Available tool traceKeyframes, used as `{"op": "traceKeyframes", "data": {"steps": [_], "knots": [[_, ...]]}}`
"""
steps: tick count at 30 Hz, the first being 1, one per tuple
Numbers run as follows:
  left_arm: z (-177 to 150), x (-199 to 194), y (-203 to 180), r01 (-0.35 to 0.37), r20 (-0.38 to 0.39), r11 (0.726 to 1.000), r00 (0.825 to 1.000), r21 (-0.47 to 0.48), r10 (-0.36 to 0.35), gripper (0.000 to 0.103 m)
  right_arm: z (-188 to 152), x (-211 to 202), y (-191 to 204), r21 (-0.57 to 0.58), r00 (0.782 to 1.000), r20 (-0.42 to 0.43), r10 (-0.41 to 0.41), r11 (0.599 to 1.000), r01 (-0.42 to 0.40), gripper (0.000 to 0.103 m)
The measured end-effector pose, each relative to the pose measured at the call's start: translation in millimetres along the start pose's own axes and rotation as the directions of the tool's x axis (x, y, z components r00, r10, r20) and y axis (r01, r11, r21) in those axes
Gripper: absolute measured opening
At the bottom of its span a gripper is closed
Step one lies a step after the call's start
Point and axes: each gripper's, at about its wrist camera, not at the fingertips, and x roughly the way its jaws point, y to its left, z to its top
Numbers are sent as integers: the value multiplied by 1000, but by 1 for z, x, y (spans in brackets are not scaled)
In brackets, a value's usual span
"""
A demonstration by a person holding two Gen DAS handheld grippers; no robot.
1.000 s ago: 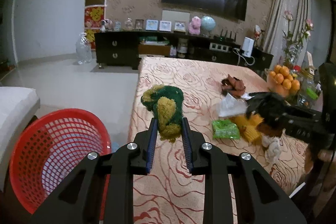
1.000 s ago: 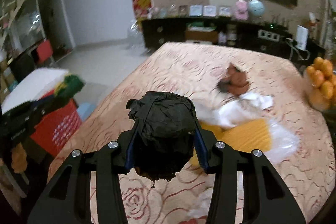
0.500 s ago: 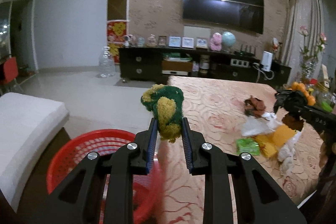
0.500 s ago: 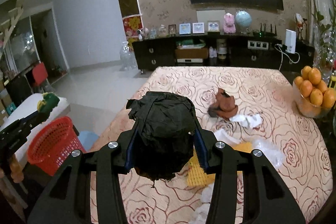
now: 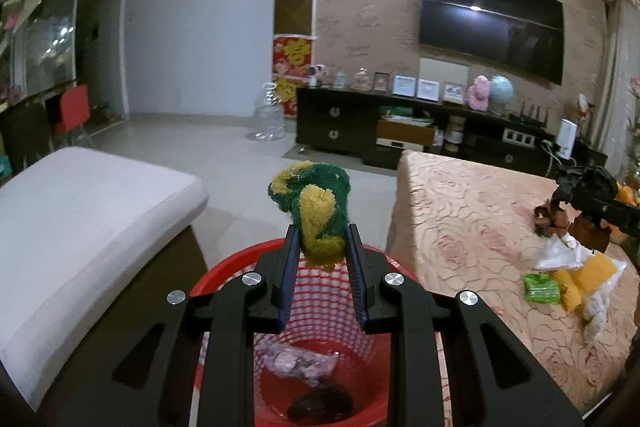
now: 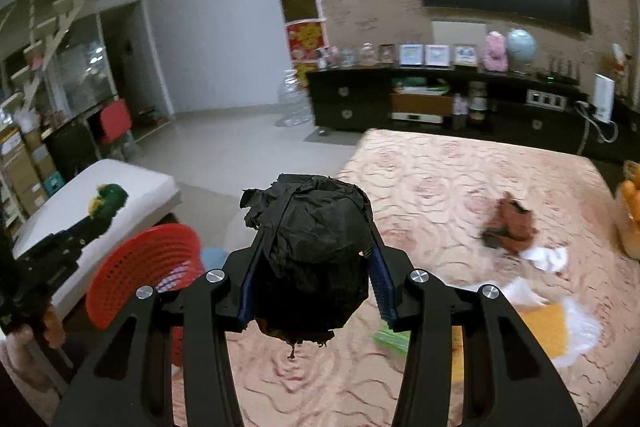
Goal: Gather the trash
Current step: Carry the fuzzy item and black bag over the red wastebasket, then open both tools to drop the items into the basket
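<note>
At far left a white padded bench [image 5: 80, 211] is seen, with tiled floor beyond it. Just right of the bench, a red perforated plastic basket [image 5: 240, 263] stands on the floor beside the edge of the surface [image 5: 472, 219], which is covered by a pink rose-patterned cloth. In the basket's bottom, a crumpled pale plastic wrapper [image 5: 296, 363] and a dark brown lump [image 5: 320, 405] are noted. The left gripper [image 5: 320, 247] is held above the basket's opening; its jaws are closed to a narrow gap on a green and yellow fibrous scrubbing pad [image 5: 316, 211], which is pinched at its lower end and stands up above the jaw tips. In the right wrist view, the right gripper [image 6: 316, 247] is held over the near edge of the surface, right of the basket; its jaws are clamped on a crumpled black paper wad [image 6: 312, 235] that fills the gap and bulges over the tips, with brownish shreds hanging beneath. Further right on the surface, trash is left lying: a green foil sachet [image 5: 542, 287], yellow wrappers [image 5: 584, 273] with white tissue [image 5: 560, 255] touching them, and a brown crumpled scrap [image 6: 510, 223] farther back. A bowl of oranges [image 6: 632, 207] is recorded at the far right edge.
</note>
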Motion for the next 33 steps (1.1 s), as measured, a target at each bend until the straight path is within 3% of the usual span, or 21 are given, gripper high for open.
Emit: {"op": "traceKeyframes", "data": {"steps": [12,22,33], "knots": [[-13,6,44,-103,-51,994,994,-45,100,22,12,47,77,-93,980,-74,183,978,-189,45],[-20,11,49,-114,-88,993,990,-19,112,22,9,63,120,-126,964,-113,241,959,-255,45],[-26,22,43,-88,-144,996,986,8,88,22,-10,95,145,-126,935,-224,273,944,-306,46]]}}
